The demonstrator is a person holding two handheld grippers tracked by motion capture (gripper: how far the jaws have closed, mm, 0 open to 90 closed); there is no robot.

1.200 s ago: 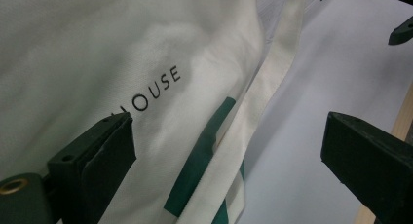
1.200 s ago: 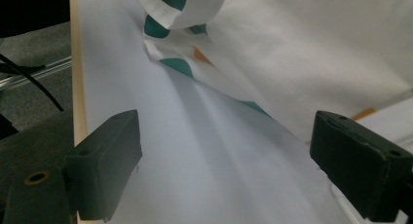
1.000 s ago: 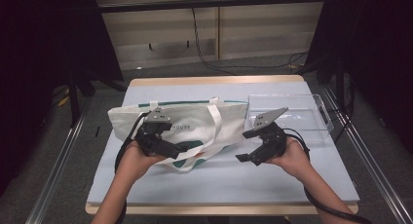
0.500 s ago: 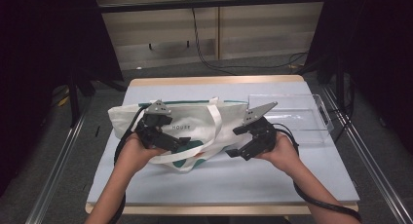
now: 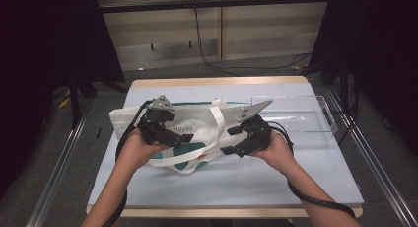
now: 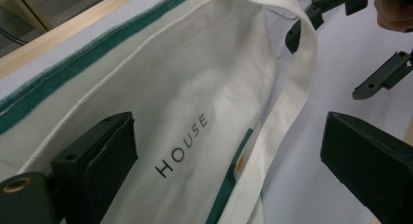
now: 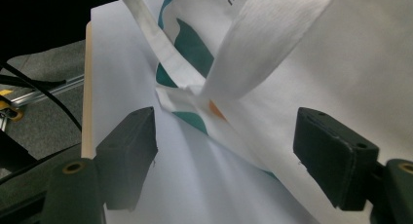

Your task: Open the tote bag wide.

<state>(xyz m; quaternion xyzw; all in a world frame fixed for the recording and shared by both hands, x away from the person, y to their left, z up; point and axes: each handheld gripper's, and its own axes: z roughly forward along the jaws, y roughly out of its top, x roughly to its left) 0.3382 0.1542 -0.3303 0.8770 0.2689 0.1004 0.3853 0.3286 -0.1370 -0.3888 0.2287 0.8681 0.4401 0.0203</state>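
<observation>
The near edge of the tote bag, where 1 strap crosses it, appears to be the part to be taken next. For a clean hold, the right gripper should be brought in low along the tabletop so that only the top layer of cloth and the strap are caught, not the whole folded bag.

In the right gripper view, the jaws are seen standing wide apart, having just been closing a little, with the bag's edge and the strap between them but not pressed by either pad. The left gripper is laid over the bag's printed face; its jaws are also spread wide, with cloth and the word HOUSE between them, and nothing is clamped.

The bag lies flat across the middle of the tabletop. Farther off, to the right, a clear tray is set beside the bag.
</observation>
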